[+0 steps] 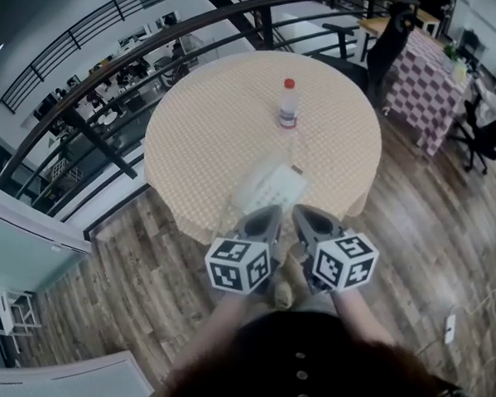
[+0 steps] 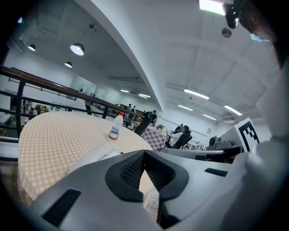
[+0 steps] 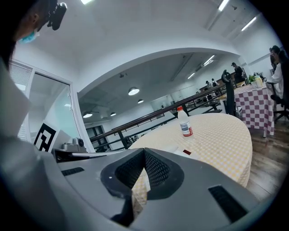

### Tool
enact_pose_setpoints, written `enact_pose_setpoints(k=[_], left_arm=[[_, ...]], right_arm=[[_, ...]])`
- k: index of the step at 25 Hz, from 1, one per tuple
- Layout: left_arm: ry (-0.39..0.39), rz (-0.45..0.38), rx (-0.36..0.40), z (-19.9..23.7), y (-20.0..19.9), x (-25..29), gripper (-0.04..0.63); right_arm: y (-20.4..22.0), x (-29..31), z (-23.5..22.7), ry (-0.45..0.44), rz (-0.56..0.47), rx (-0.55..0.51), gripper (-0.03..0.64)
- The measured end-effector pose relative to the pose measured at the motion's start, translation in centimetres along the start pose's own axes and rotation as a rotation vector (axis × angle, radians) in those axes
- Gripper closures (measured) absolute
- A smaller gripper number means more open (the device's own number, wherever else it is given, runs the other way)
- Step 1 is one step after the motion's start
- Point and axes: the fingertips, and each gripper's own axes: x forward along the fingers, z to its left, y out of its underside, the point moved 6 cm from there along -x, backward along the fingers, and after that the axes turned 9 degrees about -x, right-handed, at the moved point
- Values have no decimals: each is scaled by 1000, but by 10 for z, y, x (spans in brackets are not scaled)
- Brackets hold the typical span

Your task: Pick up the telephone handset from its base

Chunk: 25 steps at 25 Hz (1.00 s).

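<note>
A white telephone [image 1: 274, 189] lies near the front edge of a round table [image 1: 195, 130] covered with a yellow checked cloth. Its handset [image 1: 249, 188] rests along the base's left side. In the left gripper view the handset [image 2: 92, 155] shows as a pale bar ahead of the jaws. The right gripper view catches the phone [image 3: 177, 149] just past the jaws. My left gripper [image 1: 265, 215] and right gripper [image 1: 303, 214] hover side by side at the table's near edge, short of the phone. Both are shut, with nothing held.
A clear bottle with a red cap [image 1: 287, 105] stands upright behind the phone, near the table's middle. A dark curved railing [image 1: 101, 93] runs behind the table. A checked-cloth table [image 1: 429, 84] and an office chair [image 1: 485, 135] stand at the right. The floor is wood.
</note>
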Motion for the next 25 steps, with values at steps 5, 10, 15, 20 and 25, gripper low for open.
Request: enact_pose_setpoints(k=[5, 10, 15, 20, 25], left_arm=[[-24, -1, -18, 17, -8, 14, 588], [-45, 22, -39, 28, -7, 26, 588], [-63, 39, -32, 37, -8, 34, 588], [-62, 59, -22, 43, -13, 40, 588], [-45, 91, -6, 50, -19, 46, 588]], right_arm=[[2, 24, -15, -17, 26, 25, 606], [4, 36, -22, -33, 46, 43, 606], [4, 43, -29, -23, 51, 66, 606], [5, 48, -31, -14, 63, 76, 606], [-1, 59, -33, 0, 50, 91, 606]])
